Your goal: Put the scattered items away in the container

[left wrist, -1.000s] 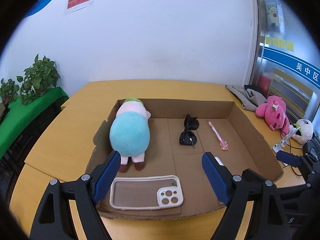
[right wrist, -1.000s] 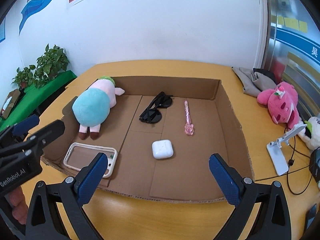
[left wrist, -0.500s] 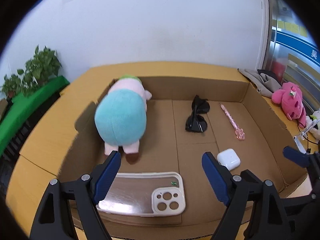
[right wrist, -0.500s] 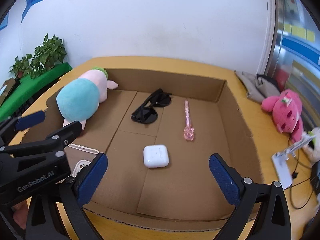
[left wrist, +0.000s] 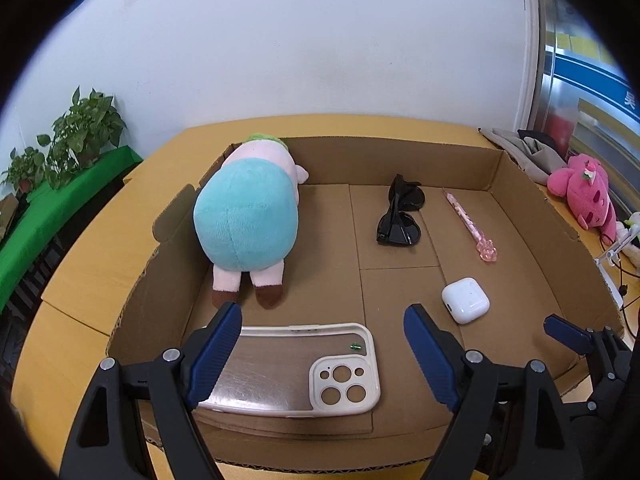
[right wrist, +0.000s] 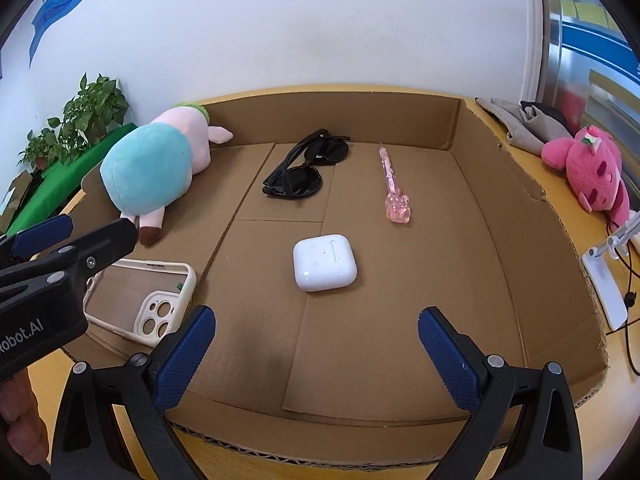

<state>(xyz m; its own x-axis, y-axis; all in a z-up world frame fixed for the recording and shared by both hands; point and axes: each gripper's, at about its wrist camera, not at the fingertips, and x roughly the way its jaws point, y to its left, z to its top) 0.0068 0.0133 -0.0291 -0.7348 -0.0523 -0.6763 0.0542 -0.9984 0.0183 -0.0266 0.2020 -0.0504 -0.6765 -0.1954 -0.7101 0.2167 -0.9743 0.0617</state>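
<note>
A shallow cardboard box point(left wrist: 520, 208) point(right wrist: 500, 184) lies on the wooden table. In it are a teal and pink plush point(left wrist: 248, 220) point(right wrist: 156, 168), black sunglasses point(left wrist: 400, 216) point(right wrist: 304, 168), a pink pen point(left wrist: 472, 224) point(right wrist: 392, 184), a white earbud case point(left wrist: 465, 300) point(right wrist: 324, 262) and a cream phone case point(left wrist: 296, 368) point(right wrist: 140, 296). My left gripper point(left wrist: 322, 340) is open and empty over the phone case. My right gripper point(right wrist: 316, 348) is open and empty over the box's near edge, just before the earbud case.
A pink plush point(left wrist: 584, 196) point(right wrist: 592, 176), a white phone stand point(right wrist: 604, 272) with cables, and grey cloth point(left wrist: 520, 148) lie on the table right of the box. Potted plants point(left wrist: 80, 128) stand on a green shelf at the left.
Both grippers have moved forward and lower toward the box. The left now hangs over the phone case, the right nearer the earbud case. Nothing was grasped.
</note>
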